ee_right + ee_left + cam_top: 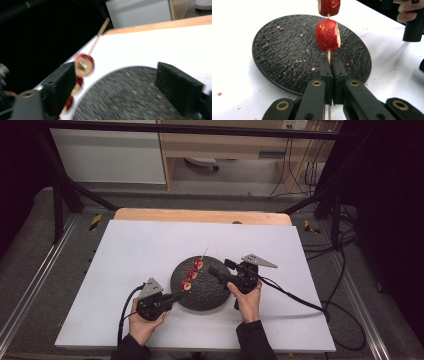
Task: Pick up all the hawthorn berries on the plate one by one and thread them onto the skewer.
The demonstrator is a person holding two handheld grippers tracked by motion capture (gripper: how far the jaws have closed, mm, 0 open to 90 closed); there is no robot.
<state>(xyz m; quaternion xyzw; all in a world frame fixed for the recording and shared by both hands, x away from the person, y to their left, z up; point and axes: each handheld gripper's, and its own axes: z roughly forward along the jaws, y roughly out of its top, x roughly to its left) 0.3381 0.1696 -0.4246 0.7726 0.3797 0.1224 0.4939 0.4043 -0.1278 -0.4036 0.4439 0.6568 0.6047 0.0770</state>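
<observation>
A thin wooden skewer (pixel 328 56) is clamped between the jaws of the left gripper (pixel 331 65), which are pressed together on the stick with hardly any gap left between them. Three red fruit pieces are threaded on the skewer; in the left gripper view the nearest fruit piece (pixel 327 35) is seen just above the jaw tips, and a second fruit piece (pixel 329 6) is cut off by the top edge. In the high view the left gripper (pixel 176 296) is held at the near left rim of the round black plate (pixel 207 292), and the skewer (pixel 198 265) is carried slanting up and away over the plate, its bare tip pointing towards the far side of the white table (pixel 140 250). The right gripper (pixel 216 269) is held over the right part of the plate, close beside the skewer's upper end. Its jaws are spread wide apart, with nothing pinched between them: in the right gripper view the plate (pixel 130 100) is seen through the gap, while the blurred topmost fruit piece (pixel 84 65) is seen just beside the left-hand jaw; whether it is touched cannot be told. Crumbs are scattered over the plate and the table.
</observation>
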